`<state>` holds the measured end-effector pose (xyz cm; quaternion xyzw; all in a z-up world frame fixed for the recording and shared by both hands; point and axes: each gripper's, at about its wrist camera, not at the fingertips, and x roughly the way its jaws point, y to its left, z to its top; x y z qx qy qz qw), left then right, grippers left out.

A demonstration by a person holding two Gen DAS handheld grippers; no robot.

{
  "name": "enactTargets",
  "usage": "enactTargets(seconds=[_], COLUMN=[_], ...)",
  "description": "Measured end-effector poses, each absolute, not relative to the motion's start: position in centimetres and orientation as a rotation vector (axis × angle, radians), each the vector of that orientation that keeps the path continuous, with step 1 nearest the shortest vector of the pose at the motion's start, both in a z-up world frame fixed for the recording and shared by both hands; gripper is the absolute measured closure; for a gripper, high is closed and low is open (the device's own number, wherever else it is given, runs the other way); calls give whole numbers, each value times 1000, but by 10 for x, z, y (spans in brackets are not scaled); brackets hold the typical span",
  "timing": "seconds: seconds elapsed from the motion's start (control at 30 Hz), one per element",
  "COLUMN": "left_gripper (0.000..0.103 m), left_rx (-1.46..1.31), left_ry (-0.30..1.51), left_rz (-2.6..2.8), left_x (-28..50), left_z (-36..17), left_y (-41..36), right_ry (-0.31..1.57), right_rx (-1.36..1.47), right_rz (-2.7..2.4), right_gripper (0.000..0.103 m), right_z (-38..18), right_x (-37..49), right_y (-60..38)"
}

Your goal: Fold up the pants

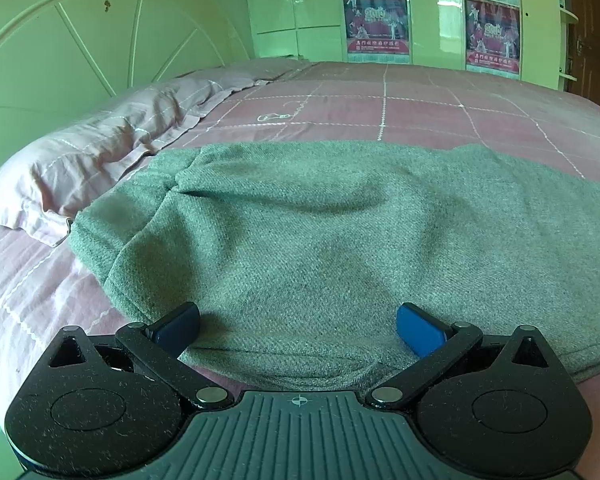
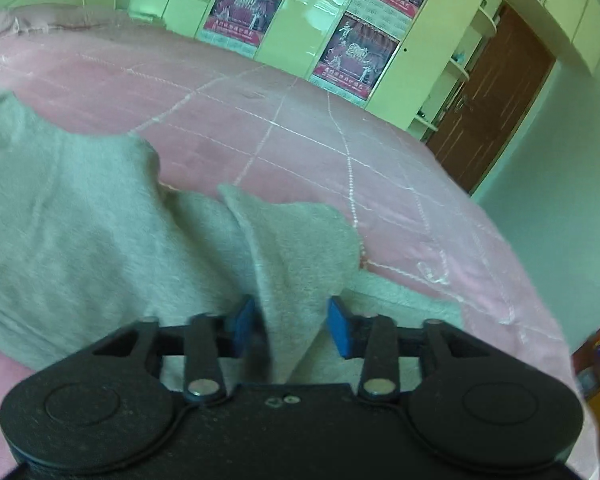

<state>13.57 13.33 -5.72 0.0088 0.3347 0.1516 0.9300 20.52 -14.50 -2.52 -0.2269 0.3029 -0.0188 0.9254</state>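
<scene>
Your left gripper (image 1: pixel 298 326) has its jaws spread wide apart, sitting just over the near edge of the pants (image 1: pixel 320 240), with nothing clamped between them. The grey-green pants lie spread across the pink quilted bed (image 1: pixel 420 104), their far edge running across the middle of the cover and a pillow (image 1: pixel 92 160) just beside them at the left. Your right gripper (image 2: pixel 292 326) has its jaws clamped on a fold of the pants (image 2: pixel 296 248), and that piece stands up between the 2 blue pads (image 2: pixel 338 326) in a raised flap. The rest of the fabric trails away to the left on the bed (image 2: pixel 280 120). Behind the bed stands a pale green wardrobe (image 2: pixel 284 12) with posters (image 2: pixel 244 4) on its doors.
</scene>
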Motion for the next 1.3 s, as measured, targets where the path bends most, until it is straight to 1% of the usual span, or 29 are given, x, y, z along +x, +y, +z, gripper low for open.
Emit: enactTargets(seconds=[0.1, 0.17, 0.27, 0.3, 0.33, 0.4, 0.43, 0.5, 0.57, 0.67, 0.73, 0.77, 0.8, 0.83, 0.87, 0.93, 1.0, 1.03, 1.1, 1.13, 1.2, 1.3], left_gripper=[0, 0, 0, 0, 0, 0, 0, 0, 0, 0, 0, 0, 0, 0, 0, 0, 0, 0, 0, 0, 0, 0], left_rx=[16, 14, 14, 15, 15, 13, 11, 10, 10, 10, 10, 10, 9, 9, 9, 10, 10, 10, 11, 12, 12, 11], left_ry=[687, 682, 671, 669, 670, 675, 677, 673, 667, 666, 672, 674, 675, 676, 676, 675, 671, 667, 659, 655, 653, 653], left_rz=[305, 306, 315, 315, 313, 306, 303, 307, 315, 316, 312, 310, 309, 309, 309, 309, 310, 311, 315, 317, 315, 309], left_x=[136, 135, 134, 134, 134, 134, 133, 133, 132, 132, 132, 132, 133, 133, 133, 133, 132, 132, 132, 131, 131, 130], left_z=[-57, -57, -59, -60, -60, -59, -59, -59, -60, -60, -59, -58, -58, -58, -58, -58, -58, -58, -59, -60, -61, -61], left_y=[134, 134, 133, 133, 132, 134, 134, 133, 132, 132, 132, 132, 133, 133, 133, 133, 133, 132, 132, 130, 131, 132], right_ry=[580, 552, 643, 663, 653, 630, 617, 573, 559, 557, 529, 517, 524, 542, 530, 479, 385, 343, 320, 356, 478, 491], right_rx=[-149, 154, 547, 638, 670, 530, 417, 194, -48, -424, -619, -701, -773, -805, -776, -549, -171, 38, 380, 512, 676, 830], right_rz=[-91, -109, -122, -117, -93, -87, -89, -64, -44, -21, 27, 44, 62, 73, 67, 24, -71, -125, -233, -264, -277, -237], right_gripper=[103, 103, 102, 102, 101, 81, 79, 66, 65, 65, 67, 73, 103, 103, 103, 103, 103, 103, 103, 103, 103, 103], right_z=[1, 7, -31, -44, -48, -36, -27, -12, -5, -12, -19, -24, -28, -29, -24, 8, 42, 48, 31, 11, -29, -61], right_x=[191, 165, 154, 152, 150, 150, 152, 157, 167, 185, 194, 196, 200, 206, 209, 213, 204, 195, 173, 167, 163, 147], right_y=[-186, -227, -278, -290, -295, -284, -273, -248, -219, -176, -152, -141, -132, -128, -129, -151, -204, -238, -300, -325, -350, -370])
